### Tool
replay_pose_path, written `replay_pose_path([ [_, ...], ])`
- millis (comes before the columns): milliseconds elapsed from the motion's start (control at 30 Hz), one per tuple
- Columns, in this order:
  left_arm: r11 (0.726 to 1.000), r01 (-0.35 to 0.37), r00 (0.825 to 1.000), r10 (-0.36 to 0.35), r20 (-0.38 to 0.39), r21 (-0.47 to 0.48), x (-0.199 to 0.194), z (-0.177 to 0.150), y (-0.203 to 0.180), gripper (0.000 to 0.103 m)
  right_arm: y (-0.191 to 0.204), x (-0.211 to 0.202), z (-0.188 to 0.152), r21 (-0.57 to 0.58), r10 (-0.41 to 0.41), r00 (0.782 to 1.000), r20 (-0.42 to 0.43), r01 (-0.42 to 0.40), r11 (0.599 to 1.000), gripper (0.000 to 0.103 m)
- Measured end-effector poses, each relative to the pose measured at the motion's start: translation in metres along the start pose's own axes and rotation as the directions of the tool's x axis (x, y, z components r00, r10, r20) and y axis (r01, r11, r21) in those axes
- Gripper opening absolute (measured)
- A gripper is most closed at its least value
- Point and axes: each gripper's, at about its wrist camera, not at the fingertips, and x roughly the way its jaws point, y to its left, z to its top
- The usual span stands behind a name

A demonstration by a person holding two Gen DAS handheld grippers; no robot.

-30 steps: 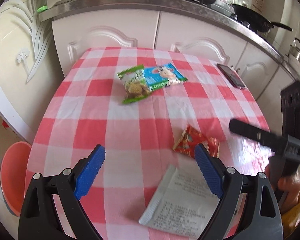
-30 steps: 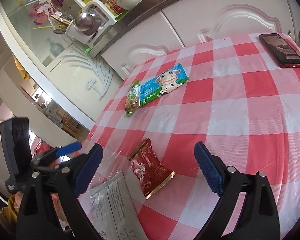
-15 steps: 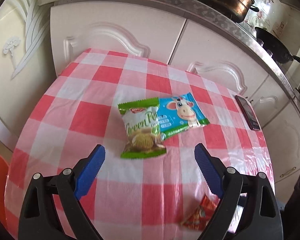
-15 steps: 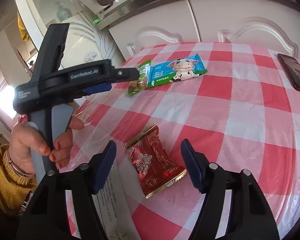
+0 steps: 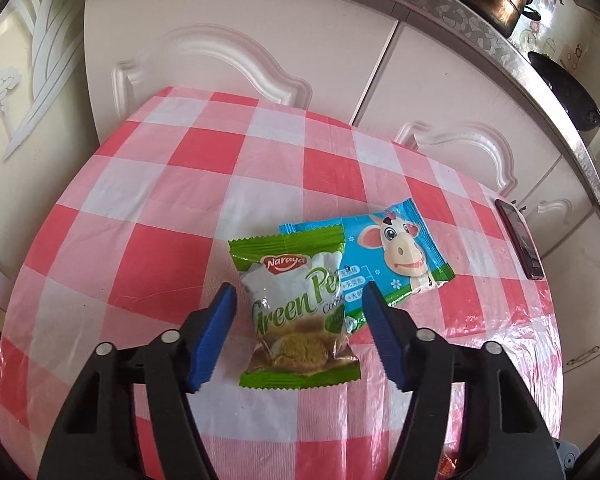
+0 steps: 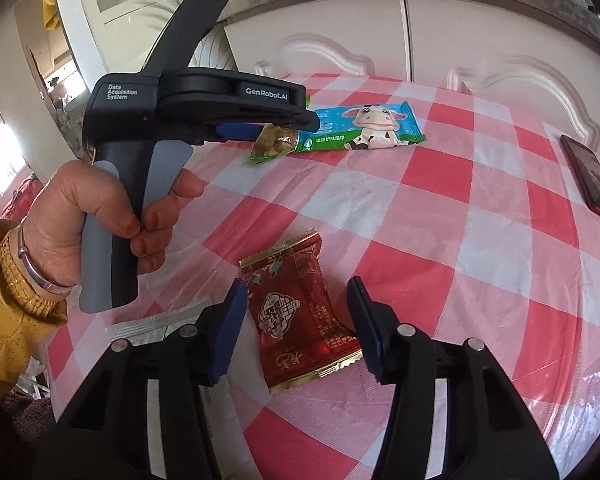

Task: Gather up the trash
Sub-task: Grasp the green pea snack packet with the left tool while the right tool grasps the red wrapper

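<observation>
A green cookie wrapper (image 5: 296, 312) lies on the red-checked tablecloth (image 5: 172, 200), overlapping a blue cow-print wipes packet (image 5: 384, 256). My left gripper (image 5: 296, 304) is open, its blue pads on either side of the green wrapper without touching it. A red snack wrapper (image 6: 300, 312) lies nearer the table's front. My right gripper (image 6: 296, 292) is open around the red wrapper. The green wrapper (image 6: 274, 142) and blue packet (image 6: 368, 126) also show far off in the right wrist view, with the left gripper's body (image 6: 204, 100) over them.
A dark red phone (image 6: 592, 178) lies at the table's right edge, also seen in the left wrist view (image 5: 520, 240). A white paper packet (image 6: 148, 324) lies under my right gripper's left finger. White cabinet doors (image 5: 228, 40) and a steel countertop stand behind the table.
My left gripper moved forward over the table to the green wrapper and narrowed its opening. My right gripper moved closer to the red wrapper and also narrowed.
</observation>
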Motion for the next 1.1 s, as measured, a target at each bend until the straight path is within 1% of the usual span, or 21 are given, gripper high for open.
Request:
replay_pose_path([
  [33,1.0,0.001,1.0,-0.001,-0.001,0.001,0.0,0.0,0.0,0.06,0.001,0.0,0.0,-0.006,-0.004,1.0,-0.005,0.004,1.0,0.049],
  [67,1.0,-0.003,1.0,0.003,-0.001,0.004,0.001,0.0,0.0,0.055,0.002,0.001,0.0,-0.01,-0.009,1.0,-0.006,0.009,1.0,0.047],
  [133,1.0,-0.015,1.0,0.015,-0.005,0.005,0.003,0.001,0.002,0.05,0.002,0.001,-0.001,-0.015,-0.01,1.0,-0.008,0.01,1.0,0.043],
  [200,1.0,-0.01,1.0,0.01,-0.003,-0.004,0.004,0.002,0.003,0.048,0.002,0.001,-0.001,-0.017,-0.009,1.0,-0.009,0.009,1.0,0.04],
  [267,1.0,-0.011,1.0,0.011,0.0,-0.002,0.004,0.003,0.003,0.043,0.003,0.001,-0.001,-0.019,-0.006,1.0,-0.011,0.005,1.0,0.038],
  [433,1.0,-0.013,1.0,0.013,0.007,-0.001,0.001,0.002,0.002,0.039,-0.002,-0.001,-0.002,0.01,0.022,1.0,-0.007,-0.022,1.0,0.034],
  [467,1.0,-0.011,1.0,0.011,0.008,-0.005,0.0,0.002,0.003,0.039,-0.004,-0.001,-0.002,0.021,0.032,0.999,-0.005,-0.032,0.999,0.032],
  [667,1.0,-0.003,1.0,0.003,0.016,0.002,-0.007,-0.003,0.002,0.037,-0.014,-0.004,-0.001,0.074,0.066,0.998,0.015,-0.067,0.995,0.029],
  [1100,0.999,0.03,0.998,-0.031,0.051,0.029,-0.045,-0.018,-0.003,0.037,-0.036,-0.013,-0.002,0.189,0.129,0.988,0.09,-0.144,0.971,0.029],
])
